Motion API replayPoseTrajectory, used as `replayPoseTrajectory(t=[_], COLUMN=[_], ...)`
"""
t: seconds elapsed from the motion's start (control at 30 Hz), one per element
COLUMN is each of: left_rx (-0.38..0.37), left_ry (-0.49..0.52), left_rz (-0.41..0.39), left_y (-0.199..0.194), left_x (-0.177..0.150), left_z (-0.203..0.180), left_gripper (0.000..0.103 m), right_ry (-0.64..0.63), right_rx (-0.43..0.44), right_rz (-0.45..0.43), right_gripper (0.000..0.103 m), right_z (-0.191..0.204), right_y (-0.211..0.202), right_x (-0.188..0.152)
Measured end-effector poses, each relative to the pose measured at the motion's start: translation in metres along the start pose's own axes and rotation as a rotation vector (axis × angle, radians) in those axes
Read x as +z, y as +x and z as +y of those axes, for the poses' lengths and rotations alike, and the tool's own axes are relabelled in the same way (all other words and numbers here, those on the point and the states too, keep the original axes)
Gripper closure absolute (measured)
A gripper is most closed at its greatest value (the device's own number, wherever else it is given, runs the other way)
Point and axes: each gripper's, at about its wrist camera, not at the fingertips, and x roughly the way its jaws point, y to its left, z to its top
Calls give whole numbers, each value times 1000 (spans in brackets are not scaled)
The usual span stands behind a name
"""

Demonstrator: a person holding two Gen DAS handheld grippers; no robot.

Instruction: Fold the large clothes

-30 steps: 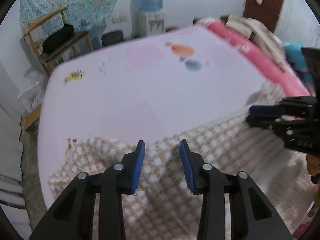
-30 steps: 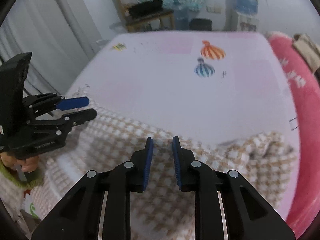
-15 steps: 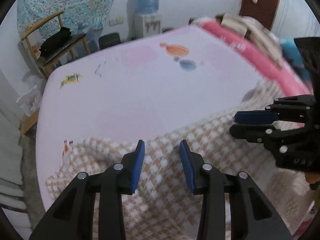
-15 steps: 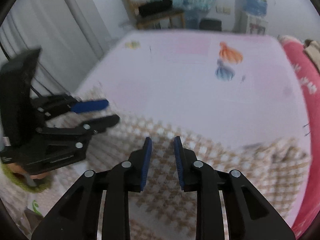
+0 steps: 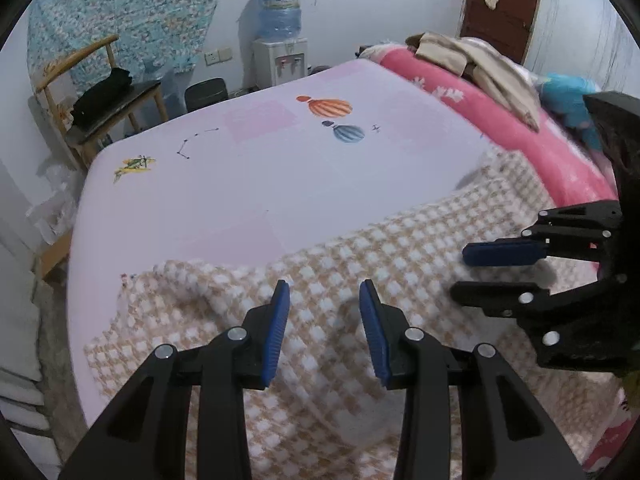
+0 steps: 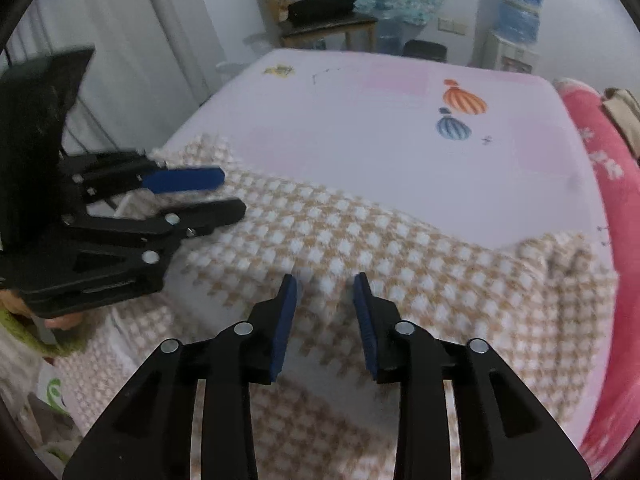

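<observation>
So the thing being folded is a checked garment [image 5: 384,264], tan and white in a chunky houndstooth-ish weave that looks thick and a bit fuzzy. It lies rumpled across the near end of the bed [image 5: 256,184], with a humped fold near its left corner and a bunched ridge at its right end by the pink blanket [image 6: 612,184]. The bed sheet itself is smooth, pale lilac with faint pink squares and little prints: an orange balloon [image 5: 330,107], a blue balloon [image 5: 349,133] and a small yellow-green plane thing [image 5: 134,164].

Left gripper [image 5: 324,292] is black plastic with ribbed blue pads, jaws partway apart, hovering over the cloth with nothing pinched. Right gripper [image 6: 325,286] looks the same; its jaws have just been opening, and only the cloth lying below shows in the gap, the pads not pressing on it. Each one shows up sideways in the other's camera.

Around the bed: a wooden chair [image 5: 100,100] with something black folded on the seat, a water dispenser [image 5: 280,40] with a blue bottle on top, a floral fabric [image 5: 132,8] hanging on the wall, a dark brown door [image 5: 502,4], and beige clothes [image 5: 480,68] heaped on the pink blanket.

Can't really tell what kind of garment it is, since its near part runs out of frame. The right wrist view is smeary around the edges, and only a bit of the person's hand [image 6: 60,322] peeks out under the left gripper.
</observation>
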Motion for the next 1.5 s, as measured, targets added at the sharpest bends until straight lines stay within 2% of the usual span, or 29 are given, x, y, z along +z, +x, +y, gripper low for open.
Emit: replayPoseTrajectory(t=[0.07, 0.13, 0.2, 0.23, 0.33, 0.4, 0.47, 0.57, 0.63, 0.73, 0.8, 0.93, 1.0, 1.07, 1.2, 1.33, 1.5], left_rx=[-28, -48, -22, -8, 17, -16, -15, 31, 46, 36, 23, 51, 59, 55, 69, 117, 233], left_ry=[-11, -8, 15, 27, 39, 29, 58, 121, 119, 67, 63, 103, 105, 88, 26, -18, -34], left_rz=[-8, 13, 67, 72, 53, 32, 35, 97, 93, 97, 86, 50, 42, 32, 32, 30, 36], left_y=[-6, -4, 8, 11, 6, -4, -7, 2, -2, -19, -32, -73, -87, -101, -115, -120, -110], left_x=[-2, -5, -12, -15, -15, -16, -20, -32, -33, -33, -36, -52, -59, -70, -88, -109, -137], left_z=[-1, -4, -10, -12, -16, -17, -21, -28, -28, -25, -26, -37, -41, -44, -45, -51, -63], left_gripper=[67, 67, 67, 67, 67, 67, 66, 62, 60, 52, 42, 30, 22, 18, 16, 15, 14], right_ry=[-15, -27, -24, -31, -49, -37, -15, 38, 69, 158, 204, 235, 238, 244, 251, 238, 263], right_rx=[-37, -83, -99, -97, -141, -145, -158, -142, -145, -112, -86, -52, -38, -22, -26, -42, -62], right_rz=[-31, -18, 31, 18, 8, -26, -28, 12, 17, -19, -57, -120, -134, -149, -170, -167, -117], right_gripper=[67, 62, 62, 62, 60, 57, 55, 55, 53, 50, 44, 31, 27, 23, 21, 20, 19], right_z=[1, -3, -9, -10, -4, -5, -11, -27, -28, -31, -32, -21, -13, -4, 10, 31, 46], right_y=[-10, -10, 4, 5, -8, -21, -22, -11, -19, -46, -68, -111, -121, -132, -141, -141, -120], right_x=[-5, -14, -25, -26, -28, -31, -36, -50, -54, -63, -74, -101, -109, -121, -132, -148, -166])
